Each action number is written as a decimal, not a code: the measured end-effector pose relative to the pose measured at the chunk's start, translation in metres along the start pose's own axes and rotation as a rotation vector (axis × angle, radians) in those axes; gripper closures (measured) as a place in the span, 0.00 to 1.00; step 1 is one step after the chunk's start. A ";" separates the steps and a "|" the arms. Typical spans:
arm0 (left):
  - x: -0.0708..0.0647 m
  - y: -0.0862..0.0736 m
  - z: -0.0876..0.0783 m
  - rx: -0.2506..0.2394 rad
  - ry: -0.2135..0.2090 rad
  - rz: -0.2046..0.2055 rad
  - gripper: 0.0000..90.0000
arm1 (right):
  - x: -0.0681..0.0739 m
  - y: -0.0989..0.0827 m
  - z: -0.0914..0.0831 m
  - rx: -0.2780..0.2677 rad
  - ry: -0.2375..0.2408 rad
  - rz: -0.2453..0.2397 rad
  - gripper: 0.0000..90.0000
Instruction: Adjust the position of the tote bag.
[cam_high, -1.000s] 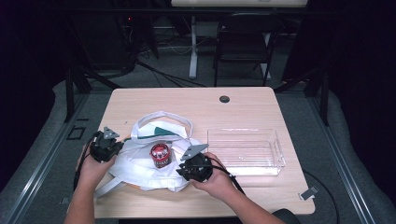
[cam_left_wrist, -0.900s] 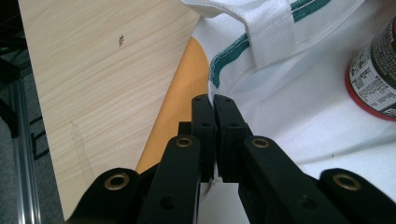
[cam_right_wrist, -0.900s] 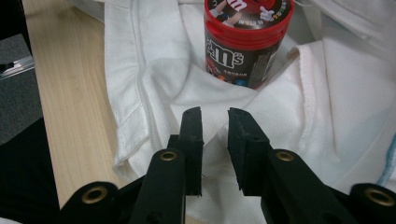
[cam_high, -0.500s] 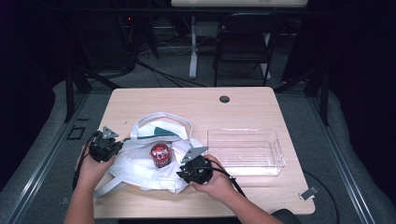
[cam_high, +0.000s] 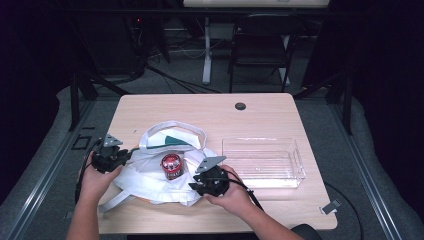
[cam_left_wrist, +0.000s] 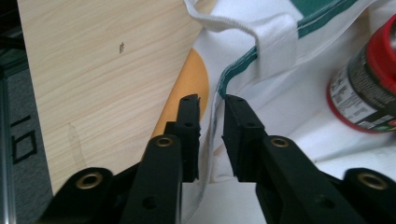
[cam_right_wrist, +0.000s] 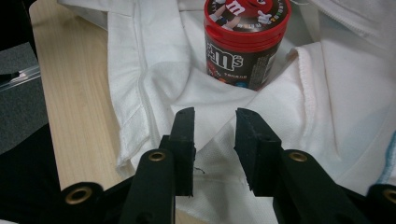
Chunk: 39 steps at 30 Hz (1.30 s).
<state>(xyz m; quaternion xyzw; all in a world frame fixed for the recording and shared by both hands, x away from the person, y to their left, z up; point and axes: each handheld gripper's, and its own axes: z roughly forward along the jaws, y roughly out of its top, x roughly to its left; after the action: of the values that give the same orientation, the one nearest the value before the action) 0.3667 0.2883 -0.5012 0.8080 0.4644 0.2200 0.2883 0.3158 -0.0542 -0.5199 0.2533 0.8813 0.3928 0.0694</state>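
Your left gripper (cam_high: 121, 155) sits at the left edge of the white bag (cam_high: 150, 180); its jaws have just been opening, and the bag's hem runs loose between them. Your right gripper (cam_high: 200, 182) rests on the bag's near right side, jaws also just opening, apart over the cloth. The red-lidded candy jar (cam_high: 171, 166) stands on the bag, between both grippers.

White cloth tote bag (cam_high: 145, 180) with green trim and looped handles, lying crumpled and flat on the near left part of the table; green-edged rim (cam_left_wrist: 233, 70) turned up at the left side; small round candy tub (cam_high: 171, 166) with red lid and dark printed label, standing upright on the bag's cloth, near its middle.
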 end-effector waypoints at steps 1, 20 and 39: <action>0.000 0.001 -0.001 -0.001 0.003 -0.001 0.81 | 0.000 0.000 -0.001 -0.001 -0.002 -0.002 0.75; -0.005 0.013 -0.018 -0.048 -0.031 -0.005 0.63 | -0.001 0.001 -0.004 -0.030 -0.016 -0.009 0.64; -0.002 0.014 -0.018 -0.047 -0.024 -0.027 0.61 | -0.005 0.007 -0.006 -0.101 0.018 -0.031 0.56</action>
<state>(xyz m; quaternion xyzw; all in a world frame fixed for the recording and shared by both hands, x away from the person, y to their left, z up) 0.3637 0.2855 -0.4789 0.7973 0.4664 0.2172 0.3157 0.3208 -0.0562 -0.5109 0.2325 0.8647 0.4380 0.0803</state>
